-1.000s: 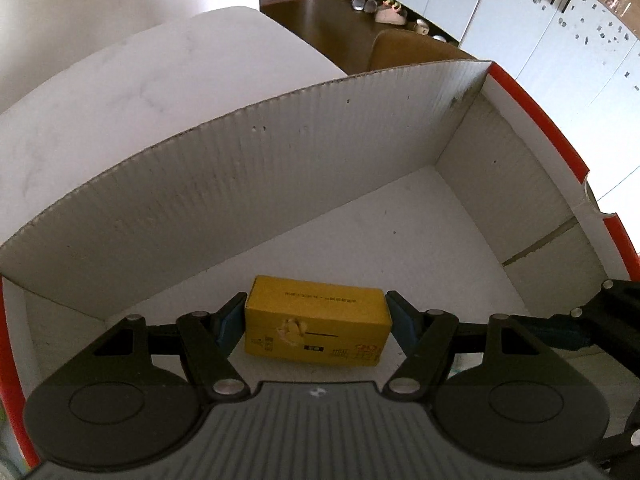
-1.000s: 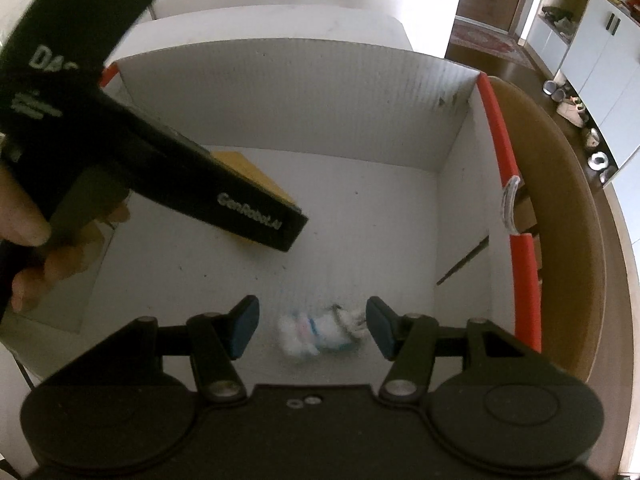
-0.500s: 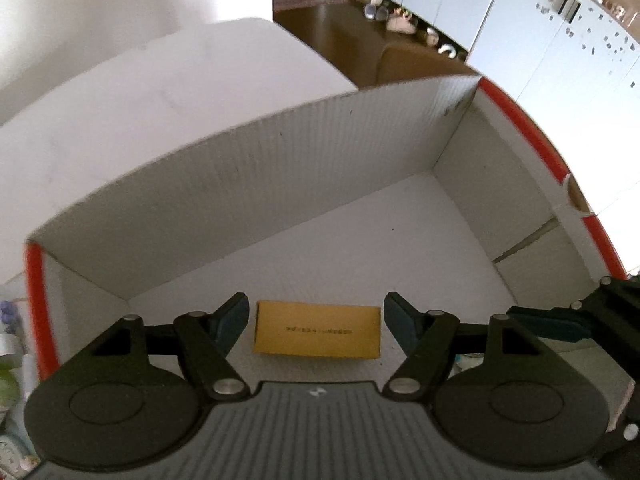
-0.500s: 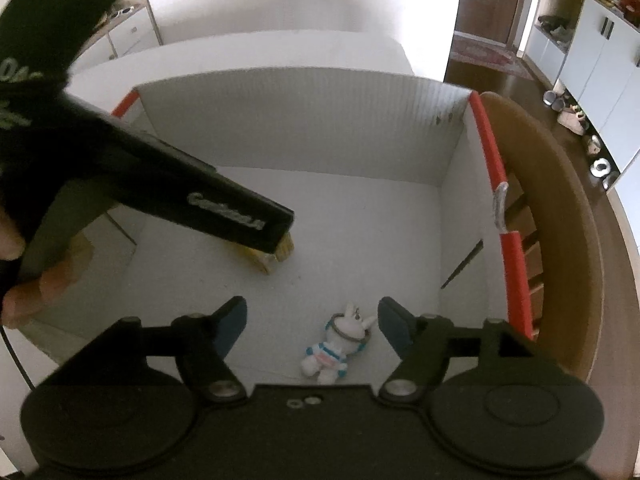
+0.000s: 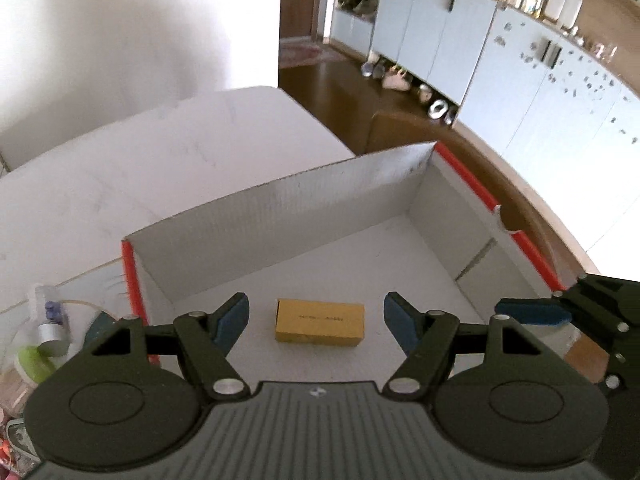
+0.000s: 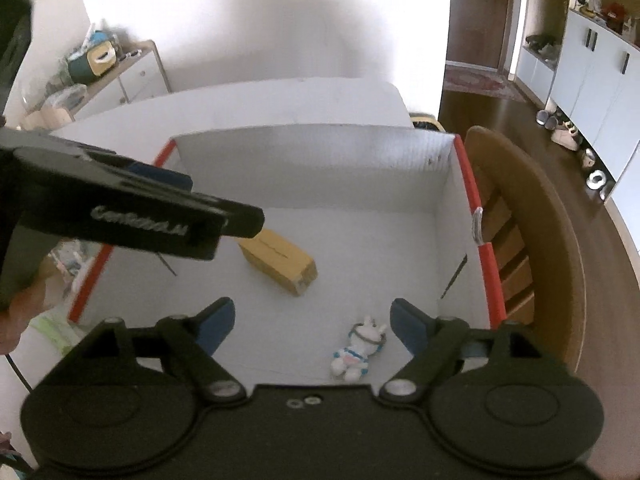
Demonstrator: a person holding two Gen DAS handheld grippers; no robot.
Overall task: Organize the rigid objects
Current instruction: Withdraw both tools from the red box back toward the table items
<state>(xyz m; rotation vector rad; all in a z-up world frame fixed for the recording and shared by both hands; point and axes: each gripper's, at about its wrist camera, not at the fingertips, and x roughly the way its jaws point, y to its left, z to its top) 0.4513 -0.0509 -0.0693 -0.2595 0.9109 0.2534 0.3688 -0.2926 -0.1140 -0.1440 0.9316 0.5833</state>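
Note:
A small yellow carton (image 5: 320,323) lies flat on the floor of a white cardboard box with red rims (image 5: 280,216). My left gripper (image 5: 316,318) is open and empty, held high above the carton. In the right wrist view the carton (image 6: 280,260) lies mid-floor and a small white rabbit figurine (image 6: 358,350) lies near the box's front right. My right gripper (image 6: 310,326) is open and empty above the box (image 6: 320,168). The left gripper's body (image 6: 132,212) crosses that view at the left.
The box stands on a white table (image 5: 120,184). Small bottles and clutter (image 5: 44,332) lie left of the box. A wooden chair (image 6: 532,248) stands right of the box. White cabinets (image 5: 520,68) line the far wall.
Both grippers have let go and risen out of the box. The yellow carton and the rabbit figurine now lie loose on the box floor, farther below the open fingers.

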